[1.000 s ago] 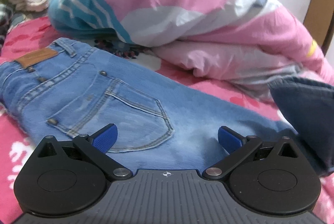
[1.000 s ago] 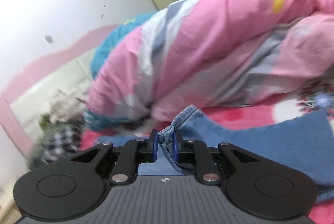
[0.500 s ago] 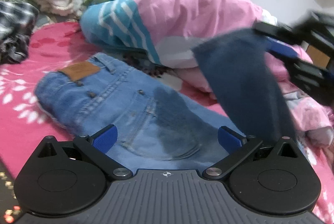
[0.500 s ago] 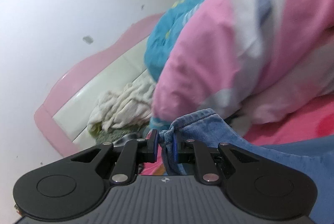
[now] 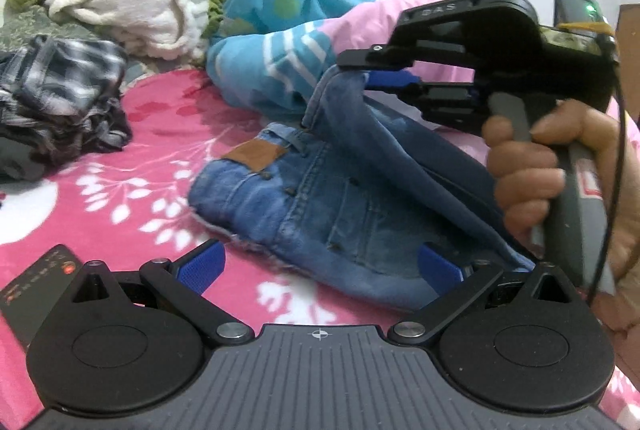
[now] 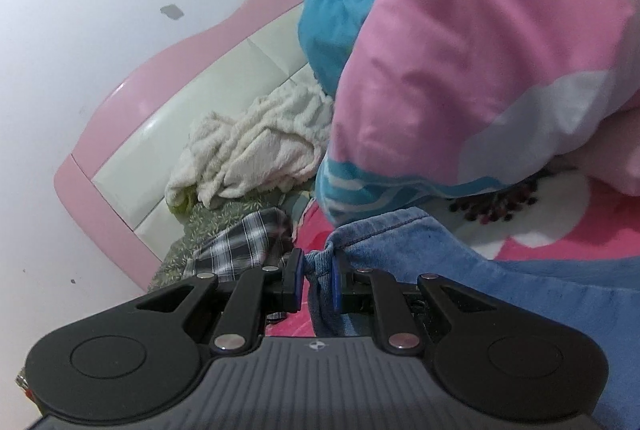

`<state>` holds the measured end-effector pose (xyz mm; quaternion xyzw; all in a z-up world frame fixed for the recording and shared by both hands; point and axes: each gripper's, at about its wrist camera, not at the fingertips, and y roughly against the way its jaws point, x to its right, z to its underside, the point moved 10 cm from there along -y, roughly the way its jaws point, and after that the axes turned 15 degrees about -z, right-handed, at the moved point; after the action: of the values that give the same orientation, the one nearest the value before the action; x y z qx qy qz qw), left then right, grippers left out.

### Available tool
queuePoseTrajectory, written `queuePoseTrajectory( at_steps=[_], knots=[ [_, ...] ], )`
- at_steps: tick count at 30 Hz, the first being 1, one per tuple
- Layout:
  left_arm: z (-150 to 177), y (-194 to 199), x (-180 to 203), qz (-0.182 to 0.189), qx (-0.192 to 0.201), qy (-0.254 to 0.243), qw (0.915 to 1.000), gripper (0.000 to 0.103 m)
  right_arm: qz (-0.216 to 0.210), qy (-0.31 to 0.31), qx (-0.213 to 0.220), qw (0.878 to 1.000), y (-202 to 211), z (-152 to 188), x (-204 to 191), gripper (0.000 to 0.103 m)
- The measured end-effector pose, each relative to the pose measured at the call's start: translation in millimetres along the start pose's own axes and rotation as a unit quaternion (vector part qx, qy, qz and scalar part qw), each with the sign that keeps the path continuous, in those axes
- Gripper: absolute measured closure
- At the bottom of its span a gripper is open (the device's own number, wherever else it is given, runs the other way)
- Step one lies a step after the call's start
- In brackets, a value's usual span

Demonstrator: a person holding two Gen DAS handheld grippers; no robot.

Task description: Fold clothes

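The jeans (image 5: 320,197) lie on the bed (image 5: 132,165), on its pink floral cover, waistband and brown leather patch toward the left in the left wrist view. The right gripper (image 6: 316,280) is clamped on the hem of one leg, its blue pads pressing a bunched fold of denim between them. In the left wrist view that gripper sits above the garment, the leg draped from it in a raised fold over the seat of the jeans; a hand (image 5: 560,181) grips its handle at the right edge. The left gripper (image 5: 320,266) stands wide apart, nothing between its blue pads, low over the near edge of the jeans; contact with the cloth cannot be determined. A pink, white and blue duvet (image 5: 296,41) is heaped just behind the jeans. A cream fleece blanket (image 5: 124,5) and a crumpled plaid garment (image 5: 60,93) lie toward the headboard (image 6: 160,133). A dark remote control (image 5: 36,282) rests on the bed at lower left.
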<state>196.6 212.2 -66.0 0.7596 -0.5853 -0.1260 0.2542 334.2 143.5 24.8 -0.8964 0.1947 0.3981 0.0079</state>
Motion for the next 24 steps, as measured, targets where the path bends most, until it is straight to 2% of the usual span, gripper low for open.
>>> queuePoseTrajectory(
  at_steps=[10,12,14,16,18,20,23,24],
  knots=[
    [-0.4,0.9,-21.7,-0.01,-0.01,0.019,0.9997,0.0,0.017,0.058,-0.051,0.997,-41.5,26.5,-15.9,0.088],
    [-0.4,0.9,-24.7,-0.012,-0.01,0.022,0.9996,0.0,0.028,0.075,-0.079,0.994,-52.3,37.9,-12.5,0.088],
    [-0.5,0.6,-26.8,-0.014,-0.011,0.024,0.9995,0.0,0.033,0.071,-0.128,0.989,-64.5,52.9,-4.3,0.086],
    [-0.8,0.3,-28.5,-0.015,-0.012,0.027,0.9995,0.0,0.027,0.046,-0.167,0.985,-73.4,65.3,3.8,0.076],
    [-1.3,-0.6,-29.6,-0.016,-0.013,0.03,0.9993,0.0,0.004,0.019,-0.162,0.987,-71.1,62.4,2.1,0.069],
    [-2.4,-0.9,-28.6,-0.011,-0.013,0.037,0.9992,0.0,-0.04,-0.018,-0.133,0.99,-58.3,48.9,-5.3,0.063],
    [-6.1,1.2,-24.6,-0.003,-0.004,0.043,0.999,0.0,-0.1,-0.063,-0.08,0.99,-17.3,22.7,-17.6,0.059],
    [-8.2,3.1,-22.9,-0.001,0.003,0.046,0.999,0.0,-0.105,-0.071,-0.064,0.99,2.1,15.0,-17.0,0.058]
  ],
)
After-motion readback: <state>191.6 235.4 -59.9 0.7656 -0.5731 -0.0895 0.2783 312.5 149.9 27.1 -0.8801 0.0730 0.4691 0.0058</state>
